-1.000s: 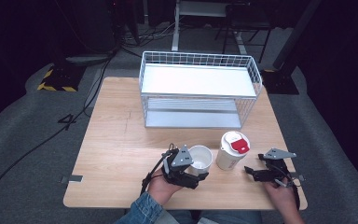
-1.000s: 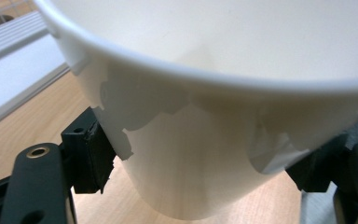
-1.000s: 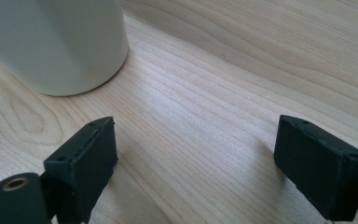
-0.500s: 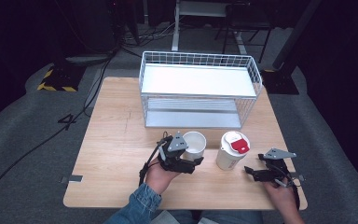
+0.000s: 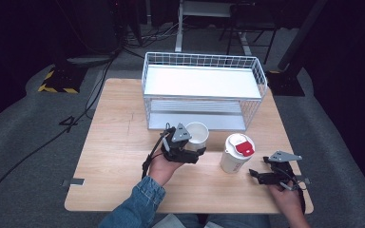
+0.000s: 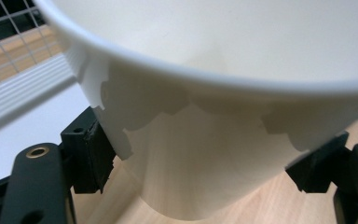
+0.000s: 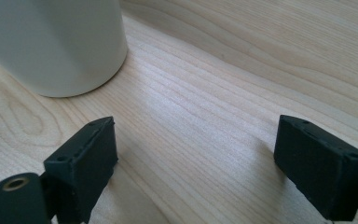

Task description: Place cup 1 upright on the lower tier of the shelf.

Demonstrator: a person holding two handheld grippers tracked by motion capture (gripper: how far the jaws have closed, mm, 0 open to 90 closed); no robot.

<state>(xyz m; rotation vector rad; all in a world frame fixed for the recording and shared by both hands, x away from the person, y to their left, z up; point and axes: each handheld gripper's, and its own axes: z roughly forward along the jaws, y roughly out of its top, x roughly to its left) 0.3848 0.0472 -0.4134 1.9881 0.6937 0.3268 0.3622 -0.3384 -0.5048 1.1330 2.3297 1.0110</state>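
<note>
My left gripper (image 5: 194, 148) is shut on an open white paper cup (image 5: 197, 133), just in front of the lower shelf of the white wire rack (image 5: 202, 90). In the left gripper view both pads (image 6: 91, 156) press the sides of the cup (image 6: 205, 154), whose rim looms close and tilted. A second white cup with a red and white lid (image 5: 236, 153) stands to its right on the wooden table (image 5: 119, 142). My right gripper (image 5: 262, 176) rests low near the front right corner. Its jaws stand open with bare wood between them, and the lidded cup's base (image 7: 51, 42) shows ahead to the left of this gripper (image 7: 196, 163).
The two-level wire rack stands at the back middle of the table, and its white shelves hold nothing. Bare wood lies to the left of the rack and along the front edge. Cables and dark stands are on the grey floor behind.
My left gripper has carried the open cup away from the front edge toward the rack and slightly left, rising a little. The right gripper and the lidded cup have stayed put.
</note>
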